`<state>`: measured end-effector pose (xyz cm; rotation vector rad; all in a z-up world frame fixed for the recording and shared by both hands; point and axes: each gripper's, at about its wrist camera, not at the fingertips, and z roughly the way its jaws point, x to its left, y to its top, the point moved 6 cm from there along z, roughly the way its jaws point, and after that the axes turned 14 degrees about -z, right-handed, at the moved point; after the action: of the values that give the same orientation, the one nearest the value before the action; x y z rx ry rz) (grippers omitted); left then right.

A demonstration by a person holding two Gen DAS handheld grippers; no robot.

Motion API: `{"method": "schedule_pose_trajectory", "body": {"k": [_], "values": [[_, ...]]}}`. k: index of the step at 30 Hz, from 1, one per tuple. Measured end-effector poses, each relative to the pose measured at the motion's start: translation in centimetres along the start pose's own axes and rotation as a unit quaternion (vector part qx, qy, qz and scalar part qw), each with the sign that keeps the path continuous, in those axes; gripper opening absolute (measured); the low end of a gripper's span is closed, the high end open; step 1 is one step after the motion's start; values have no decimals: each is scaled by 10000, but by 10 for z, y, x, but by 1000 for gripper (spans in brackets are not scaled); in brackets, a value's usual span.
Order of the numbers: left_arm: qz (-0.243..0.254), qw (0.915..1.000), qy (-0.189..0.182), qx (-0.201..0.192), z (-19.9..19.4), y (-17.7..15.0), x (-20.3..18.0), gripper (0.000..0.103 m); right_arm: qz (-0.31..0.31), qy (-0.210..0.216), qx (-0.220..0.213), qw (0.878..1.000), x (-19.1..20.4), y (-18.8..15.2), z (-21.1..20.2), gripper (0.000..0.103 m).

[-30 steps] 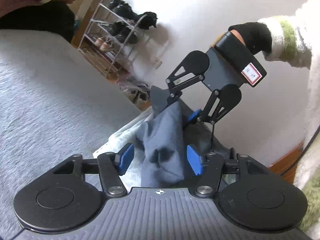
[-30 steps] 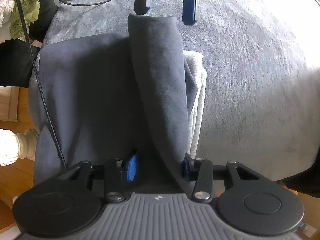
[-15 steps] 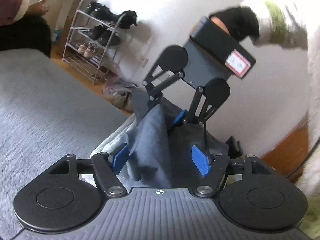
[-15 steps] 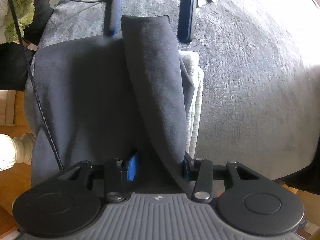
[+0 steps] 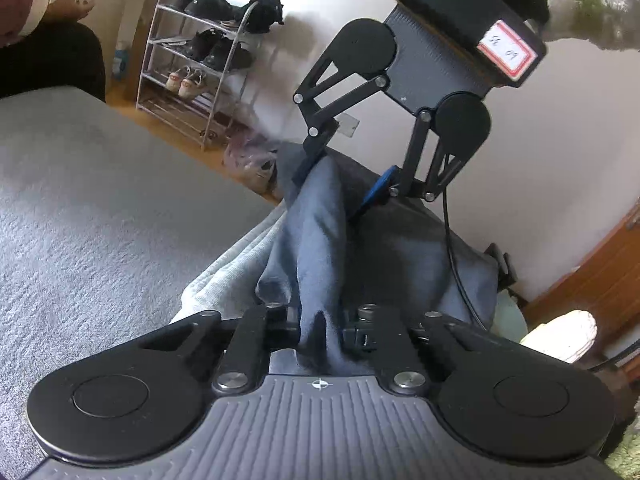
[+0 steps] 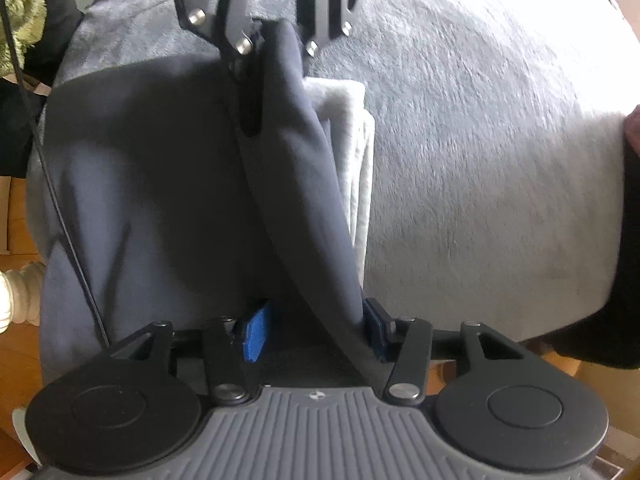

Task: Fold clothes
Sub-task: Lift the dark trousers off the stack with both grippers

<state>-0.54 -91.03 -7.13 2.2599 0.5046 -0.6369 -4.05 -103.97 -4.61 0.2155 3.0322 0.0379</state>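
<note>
Since a second ago the left gripper (image 5: pixel 320 326) has pushed further onto the raised fold of the dark blue garment (image 5: pixel 316 240), and its jaws, then wide with blue pads on either side of the cloth, are now closing and pinch that fold between them. Across from it, the right gripper (image 6: pixel 316 330) has gone from a steady hold to opening: its jaws stand about half apart, the fold passes between the blue pads (image 6: pixel 254 330), and the cloth lies against the right-hand pad, though whether it is still squeezed I cannot tell.

Between the two grippers the fold stands up as a ridge, one end in each. Below it, the remaining garment lies spread flat near the edge of the grey blanket (image 6: pixel 480 120) that covers the bed. Just beside the ridge a folded light grey cloth (image 6: pixel 354 140) lies on the blanket, partly under the garment.

Beyond the bed, a metal shoe rack (image 5: pixel 200 64) stands against a white wall (image 5: pixel 540 152). A seated person's hand (image 5: pixel 76 2) shows at the far corner.
</note>
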Motion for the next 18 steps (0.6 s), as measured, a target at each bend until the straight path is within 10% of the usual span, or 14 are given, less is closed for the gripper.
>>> {"method": "schedule_pose_trajectory", "body": {"k": [7, 12, 18], "values": [[149, 9998, 0, -163, -7, -2, -4, 9, 300, 109, 25, 9995, -4, -8, 6, 55], [136, 9995, -54, -274, -18, -3, -6, 9, 626, 363, 145, 9973, -2, -7, -7, 17], [-349, 9971, -653, -159, -35, 1, -10, 9, 1293, 1384, -71, 9819, 6, -5, -48, 8]]}}
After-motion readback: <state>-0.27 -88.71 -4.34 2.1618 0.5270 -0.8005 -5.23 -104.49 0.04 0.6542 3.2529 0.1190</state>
